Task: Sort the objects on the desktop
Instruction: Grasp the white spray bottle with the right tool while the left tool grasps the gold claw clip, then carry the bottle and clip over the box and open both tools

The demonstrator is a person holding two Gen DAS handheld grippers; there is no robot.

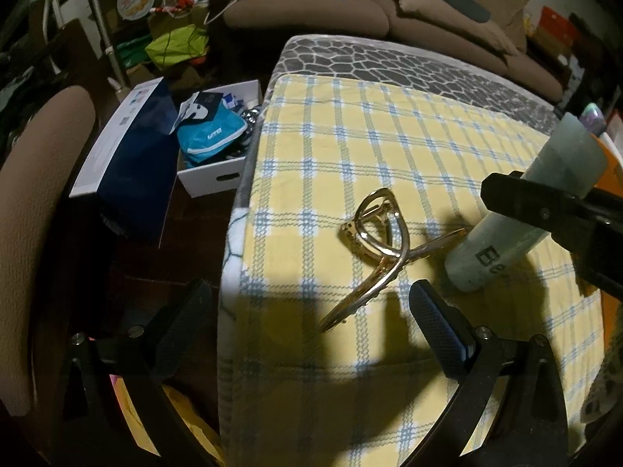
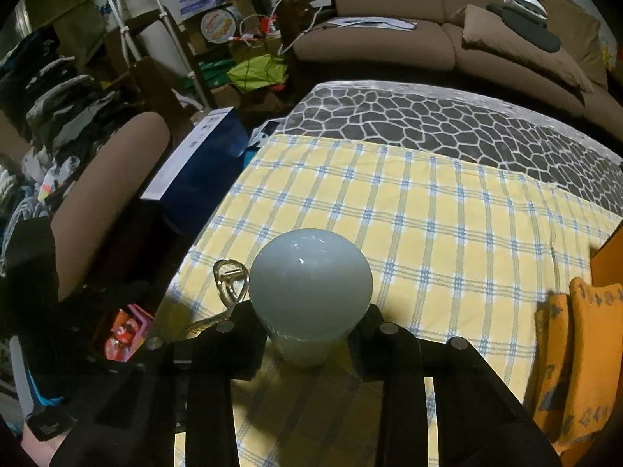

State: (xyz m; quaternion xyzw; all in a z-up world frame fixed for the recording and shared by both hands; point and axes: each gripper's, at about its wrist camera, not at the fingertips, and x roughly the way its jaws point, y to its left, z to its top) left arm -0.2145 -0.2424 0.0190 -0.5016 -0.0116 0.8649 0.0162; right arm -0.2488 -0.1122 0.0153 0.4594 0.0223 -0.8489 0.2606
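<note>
A gold metal hair claw clip point(image 1: 373, 249) lies on the yellow plaid cloth point(image 1: 350, 136), just ahead of my left gripper point(image 1: 311, 319), which is open and empty. My right gripper point(image 2: 311, 334) is shut on a pale green tube point(image 2: 309, 292), cap end pointing forward. In the left wrist view the tube point(image 1: 518, 214) is held tilted, cap end low near the cloth, right of the clip. The clip also shows in the right wrist view point(image 2: 229, 280), left of the tube.
The cloth covers a table with a grey pebble-pattern cover point(image 1: 389, 62). A white box of items point(image 1: 218, 132) and a dark blue box point(image 1: 132, 155) stand on the floor to the left. An orange patterned cloth point(image 2: 576, 350) is at the right. A brown sofa point(image 2: 447, 31) is behind.
</note>
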